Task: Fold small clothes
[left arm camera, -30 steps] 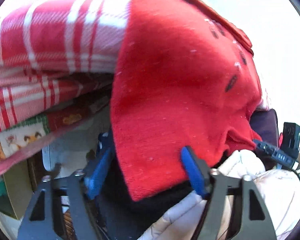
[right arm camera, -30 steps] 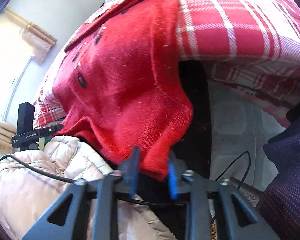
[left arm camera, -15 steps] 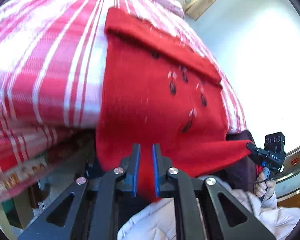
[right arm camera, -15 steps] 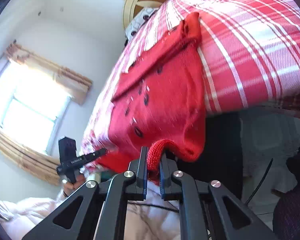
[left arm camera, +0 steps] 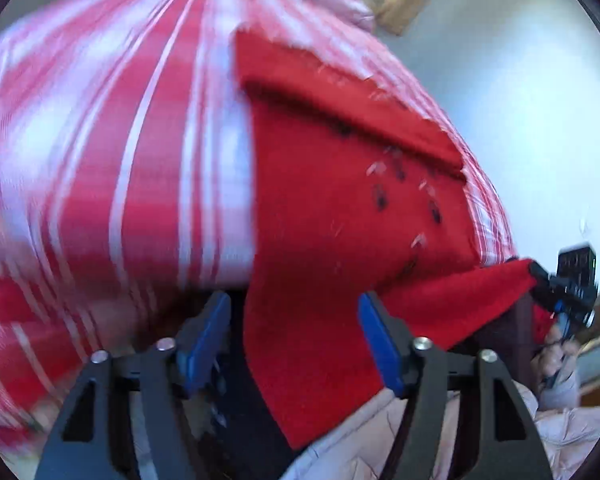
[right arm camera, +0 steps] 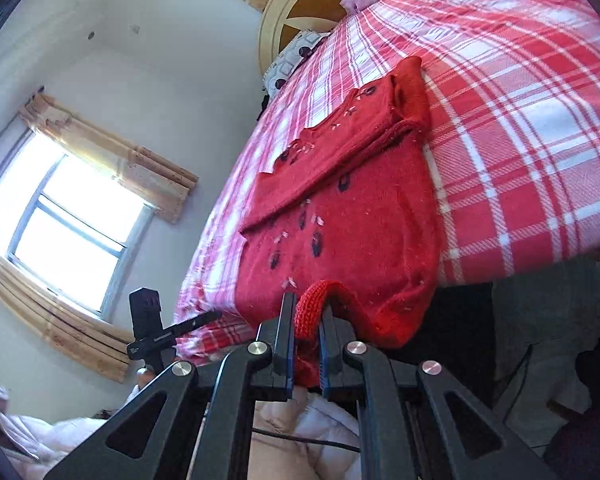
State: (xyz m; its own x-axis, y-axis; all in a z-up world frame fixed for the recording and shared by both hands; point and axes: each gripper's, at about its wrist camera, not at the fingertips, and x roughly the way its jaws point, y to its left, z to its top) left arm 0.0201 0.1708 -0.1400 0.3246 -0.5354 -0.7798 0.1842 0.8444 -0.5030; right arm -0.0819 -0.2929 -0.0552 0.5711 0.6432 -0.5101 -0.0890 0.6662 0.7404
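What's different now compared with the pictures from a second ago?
The right gripper closed on the hem of the red sweater and lifted it; it is clamped there now. The left gripper pinched the hem half a second ago and has just been opening, so the cloth hangs loose between its fingers. Both views rose, showing more of the bed. The sweater still lies on the plaid bedspread.

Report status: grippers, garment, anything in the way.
Right gripper shut on red knitted sweater's hem. Left gripper jaws just opened, hem between them, unpinched. Sweater hangs off red plaid bedspread. Nothing in the way.
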